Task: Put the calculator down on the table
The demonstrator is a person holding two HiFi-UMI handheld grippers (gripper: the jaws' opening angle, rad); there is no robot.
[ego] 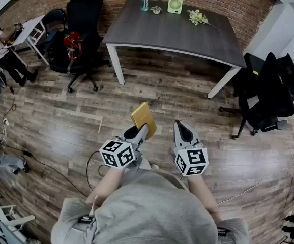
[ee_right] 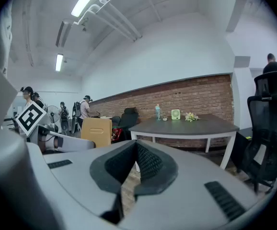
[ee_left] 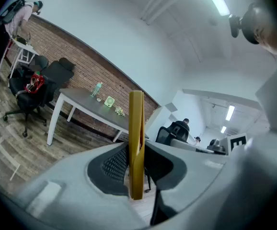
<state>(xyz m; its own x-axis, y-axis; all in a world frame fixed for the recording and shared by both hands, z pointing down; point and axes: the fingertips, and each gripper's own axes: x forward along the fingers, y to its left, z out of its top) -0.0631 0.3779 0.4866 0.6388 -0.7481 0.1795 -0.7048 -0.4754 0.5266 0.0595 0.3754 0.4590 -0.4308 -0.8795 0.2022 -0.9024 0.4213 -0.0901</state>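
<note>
Gripping the flat yellow plastic calculator [ego: 143, 117] by its lower end, the left tool [ego: 140, 132] has its jaws closed part-way onto the slab's two broad faces, so the calculator sticks up and forward out of the jaws, above the wooden plank floor [ego: 60, 131] and well apart from the dark grey table with white legs [ego: 187, 37]. The right tool [ee_right: 129, 174] holds nothing: its ribbed pads meet, with only floor showing behind them. The calculator looks stiff and light, with a smooth case that could pivot or slide in a pinch taken so near one end. A hold closer to the middle of the body would probably steady it, and it likely wants laying down flat, not dropping on an edge. The head view alone shows how far the person stands from the table, with both tools side by side in front of the body. The left gripper view shows the slab edge-on, thin and upright between the pads, which the head view cannot confirm. The right gripper view gives the calculator's plain broad face from the side and shows the table nearly level, carrying a pale blue bottle [ee_right: 157, 112], a small green round-faced object [ee_right: 176, 114] and a sprig of flowers [ee_right: 191, 116].
</note>
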